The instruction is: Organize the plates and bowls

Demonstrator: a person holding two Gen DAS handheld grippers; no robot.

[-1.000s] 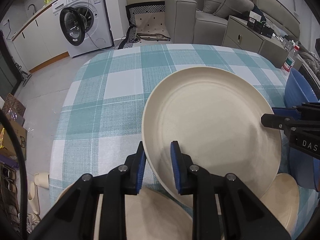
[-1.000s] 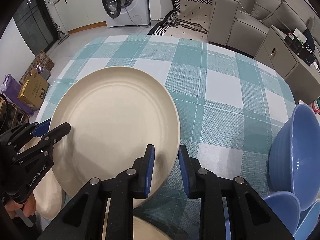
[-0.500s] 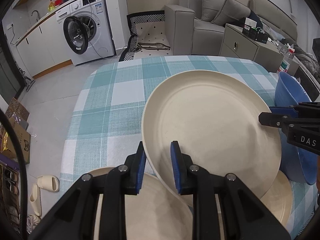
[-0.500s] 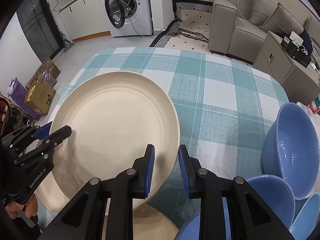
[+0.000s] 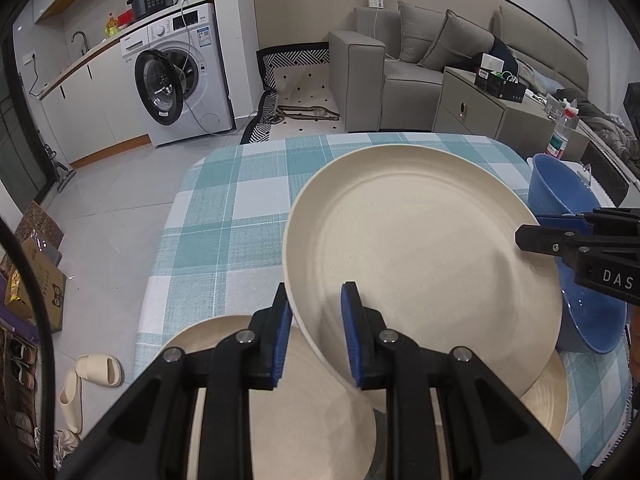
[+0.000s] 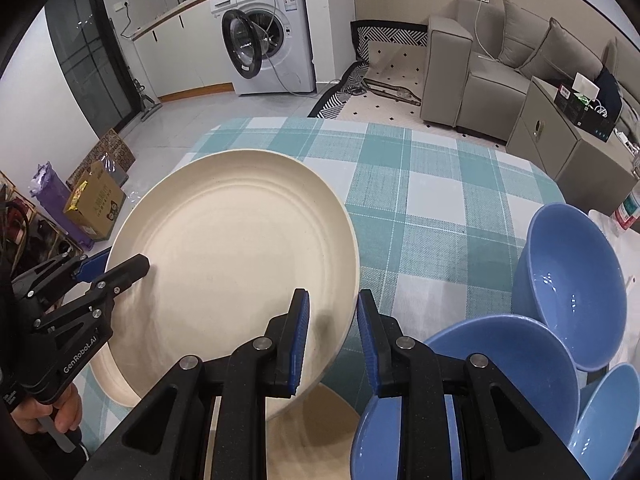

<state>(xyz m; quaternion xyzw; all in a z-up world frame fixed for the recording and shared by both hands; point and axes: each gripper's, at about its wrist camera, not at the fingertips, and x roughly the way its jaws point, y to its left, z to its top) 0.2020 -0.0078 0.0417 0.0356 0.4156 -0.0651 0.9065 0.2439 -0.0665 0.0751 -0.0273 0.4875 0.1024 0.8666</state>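
A large cream plate (image 5: 412, 248) hangs tilted above the table, held at two sides of its rim. My left gripper (image 5: 315, 292) is shut on its near left rim, blue pads on either face. On the opposite rim, my right gripper (image 6: 333, 296) is shut the same way on the same plate (image 6: 232, 248). Each gripper shows in the other's view: the right one (image 5: 528, 226) at the plate's right edge, the left one (image 6: 124, 258) at its left edge, with a hand below it.
Two more cream plates lie on the checked tablecloth (image 5: 224, 216) beneath: one (image 5: 280, 400) under my left gripper, one (image 5: 548, 392) at the lower right. Three blue bowls (image 6: 572, 280), (image 6: 480, 360), (image 6: 608, 408) stand to the right. Beyond the table are a washing machine (image 5: 180, 76) and a sofa (image 6: 480, 68).
Both grippers have risen with the plate held between them. More of the plates below and the blue bowls has come into view.
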